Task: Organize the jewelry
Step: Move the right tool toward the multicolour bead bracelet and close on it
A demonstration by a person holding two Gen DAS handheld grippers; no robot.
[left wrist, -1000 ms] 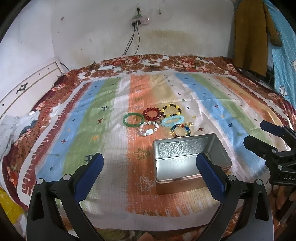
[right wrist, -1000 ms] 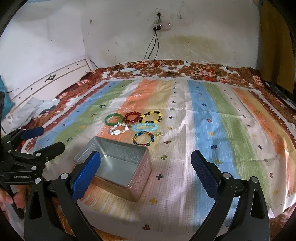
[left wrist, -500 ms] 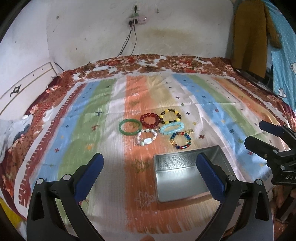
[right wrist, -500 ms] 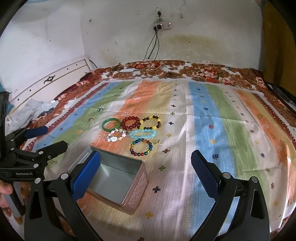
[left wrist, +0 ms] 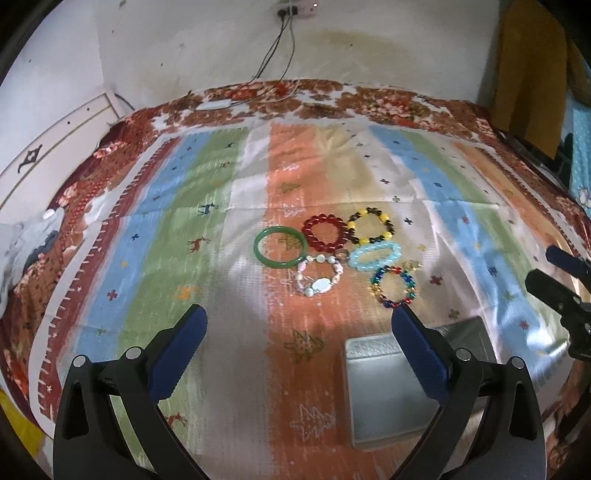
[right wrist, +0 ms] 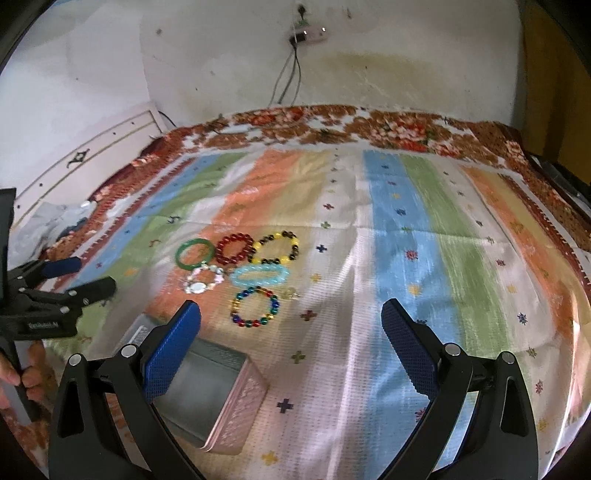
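Several bracelets lie together on the striped bedspread: a green bangle [left wrist: 280, 246], a red bead one [left wrist: 324, 232], a yellow-black one [left wrist: 370, 225], a light blue one [left wrist: 376, 256], a white one [left wrist: 318, 279] and a multicolour one [left wrist: 393, 286]. An open metal tin [left wrist: 384, 391] sits nearer than them, empty. My left gripper [left wrist: 299, 354] is open above the cloth, just short of the bracelets. My right gripper [right wrist: 291, 343] is open, near the multicolour bracelet [right wrist: 255, 308], with the tin [right wrist: 207, 398] at its left finger.
The bed fills the view, with a white wall and a power strip [left wrist: 295, 9] behind. A white headboard [left wrist: 48, 158] and crumpled clothes [left wrist: 26, 240] lie at the left. Hanging garments [left wrist: 532, 70] are at the right.
Both grippers have moved forward and lower toward the bracelets, which appear larger. The tin has slid toward the bottom of both views. Both stay open.
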